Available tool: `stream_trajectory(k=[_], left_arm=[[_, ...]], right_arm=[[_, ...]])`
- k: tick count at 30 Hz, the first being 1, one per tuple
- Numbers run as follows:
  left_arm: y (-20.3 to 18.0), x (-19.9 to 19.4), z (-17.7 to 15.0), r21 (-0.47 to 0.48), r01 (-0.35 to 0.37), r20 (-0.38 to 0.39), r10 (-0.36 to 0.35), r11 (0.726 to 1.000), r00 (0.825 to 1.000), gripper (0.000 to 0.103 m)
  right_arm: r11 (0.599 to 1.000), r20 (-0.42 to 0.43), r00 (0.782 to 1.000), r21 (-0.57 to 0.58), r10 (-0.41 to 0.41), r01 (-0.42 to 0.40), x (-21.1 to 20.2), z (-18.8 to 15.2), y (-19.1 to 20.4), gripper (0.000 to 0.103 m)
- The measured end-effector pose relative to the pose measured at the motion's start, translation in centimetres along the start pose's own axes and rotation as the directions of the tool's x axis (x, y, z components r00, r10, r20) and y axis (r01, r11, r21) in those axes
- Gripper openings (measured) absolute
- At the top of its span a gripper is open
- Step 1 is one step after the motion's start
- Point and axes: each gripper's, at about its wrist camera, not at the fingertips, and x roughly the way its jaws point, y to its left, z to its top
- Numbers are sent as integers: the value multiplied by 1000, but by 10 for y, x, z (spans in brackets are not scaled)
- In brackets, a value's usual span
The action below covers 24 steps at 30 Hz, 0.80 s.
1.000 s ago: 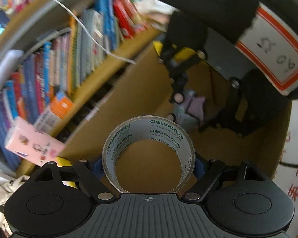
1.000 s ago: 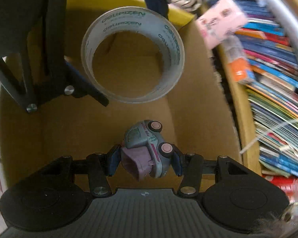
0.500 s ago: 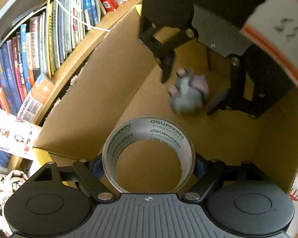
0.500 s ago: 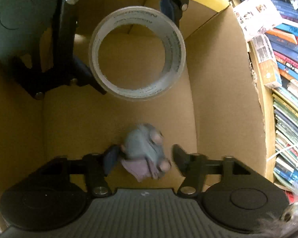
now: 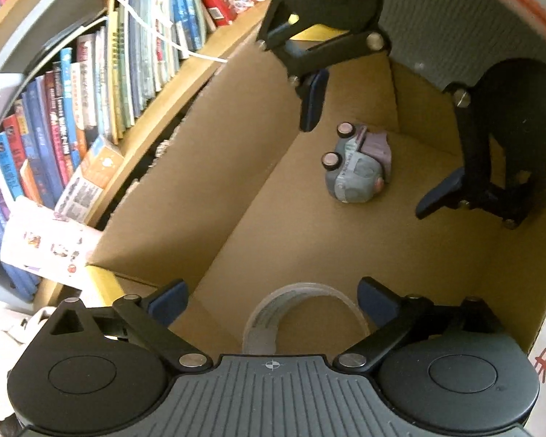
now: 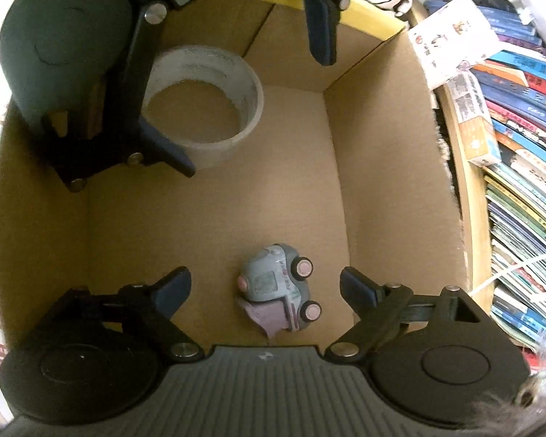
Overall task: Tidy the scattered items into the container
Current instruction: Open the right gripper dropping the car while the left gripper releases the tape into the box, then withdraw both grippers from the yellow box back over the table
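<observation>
A cardboard box holds two items. A roll of clear tape lies flat on the box floor, below my left gripper, which is open and empty above it. A grey-blue toy car with pink wheels lies on its side on the box floor, under my right gripper, which is open and empty. Each gripper shows in the other's view: the right gripper in the left wrist view, the left gripper in the right wrist view.
A wooden shelf of upright books runs along one side of the box. A white leaflet leans by the box corner. A yellow flap edges the box's far rim.
Both grippers opened. The tape roll dropped from the left gripper onto the box floor. The toy car fell from the right gripper and now lies on the floor.
</observation>
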Motion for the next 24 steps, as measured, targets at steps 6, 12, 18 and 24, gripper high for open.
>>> stream_trajectory(k=[6, 12, 18, 24], left_arm=[[6, -15, -2, -31, -42, 46, 43, 999, 998, 101], [11, -44, -8, -67, -77, 106, 84, 995, 991, 101], [15, -69, -16, -120, -86, 159, 104, 989, 982, 102], [13, -94, -25, -154, -105, 210, 136, 983, 968, 103]], right_arm=[[998, 37, 998, 50, -51, 49, -20, -9, -5, 97], [989, 72, 991, 107, -109, 101, -35, 0, 1, 98], [976, 79, 985, 168, -153, 139, -38, 9, -13, 98], [957, 80, 975, 221, -208, 186, -62, 1, -1, 98]])
